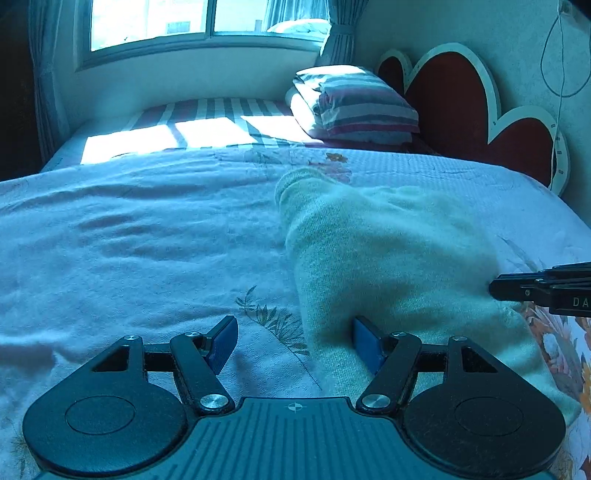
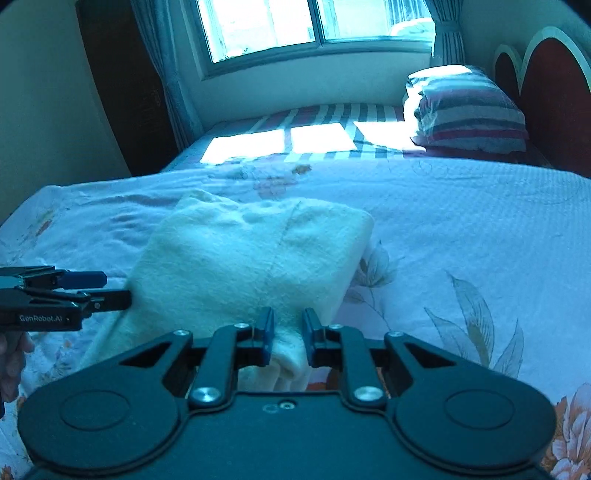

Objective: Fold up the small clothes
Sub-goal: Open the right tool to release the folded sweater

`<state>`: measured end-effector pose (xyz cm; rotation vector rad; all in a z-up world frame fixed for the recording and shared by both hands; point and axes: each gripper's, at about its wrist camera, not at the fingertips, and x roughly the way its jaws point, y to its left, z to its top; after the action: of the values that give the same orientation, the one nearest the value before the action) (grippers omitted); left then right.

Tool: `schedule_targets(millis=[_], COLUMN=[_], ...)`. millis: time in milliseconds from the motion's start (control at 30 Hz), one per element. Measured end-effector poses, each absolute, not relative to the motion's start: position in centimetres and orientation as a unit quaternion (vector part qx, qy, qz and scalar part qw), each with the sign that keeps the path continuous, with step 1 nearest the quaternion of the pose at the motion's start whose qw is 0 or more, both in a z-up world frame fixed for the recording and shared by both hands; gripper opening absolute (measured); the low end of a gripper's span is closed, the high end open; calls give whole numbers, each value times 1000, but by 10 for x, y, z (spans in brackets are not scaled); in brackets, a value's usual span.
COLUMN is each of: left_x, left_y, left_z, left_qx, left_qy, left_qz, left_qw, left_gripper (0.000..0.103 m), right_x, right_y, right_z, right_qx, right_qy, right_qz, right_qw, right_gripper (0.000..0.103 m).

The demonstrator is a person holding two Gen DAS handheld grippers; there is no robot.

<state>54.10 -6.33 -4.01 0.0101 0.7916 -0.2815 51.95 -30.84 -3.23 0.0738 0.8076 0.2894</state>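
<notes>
a pale cream knitted garment lies on a floral bedspread, already doubled over into a thick rectangle, near the front edge of the bed. beyond it sit a striped pillow and a red heart-shaped headboard, with a sunlit window behind.

the left gripper has its blue-padded fingers spread wide: one pad hangs over bare bedspread, the other rests against the garment's left edge, and nothing is held between them. the right gripper has its fingers narrowed to a small gap at the garment's near edge, with a ridge of cream knit showing between them. whether they truly pinch the fabric cannot be told.

the main risk, as a judgement: if the right gripper lifts with only the top layer or a loose hold, the stacked layers may slide apart and the fold come undone. the left gripper, open and beside the cloth, would not steady it. soft bedding underneath may also bunch up with the knit.
</notes>
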Motion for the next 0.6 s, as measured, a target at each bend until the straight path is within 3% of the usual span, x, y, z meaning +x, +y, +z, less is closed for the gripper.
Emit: schedule_targets(millis=[333,467,600], left_x=[604,615,601], left_y=[-69,-77,-69], left_z=[-34,-43,-28], left_qx=[-14,-2,2], left_qy=[370,376,366], left_qz=[-145,-142,-138], left_qw=[917,916,920], left_gripper=[73,85,86], right_x=[565,585,577], right_y=[-317,-316,-325], right_z=[-21,-42,-36], right_qx=[60,49,68], right_qy=[357,386,392], right_qz=[121,117,113], right_qw=[924,914,910], right_gripper=[25,26,30])
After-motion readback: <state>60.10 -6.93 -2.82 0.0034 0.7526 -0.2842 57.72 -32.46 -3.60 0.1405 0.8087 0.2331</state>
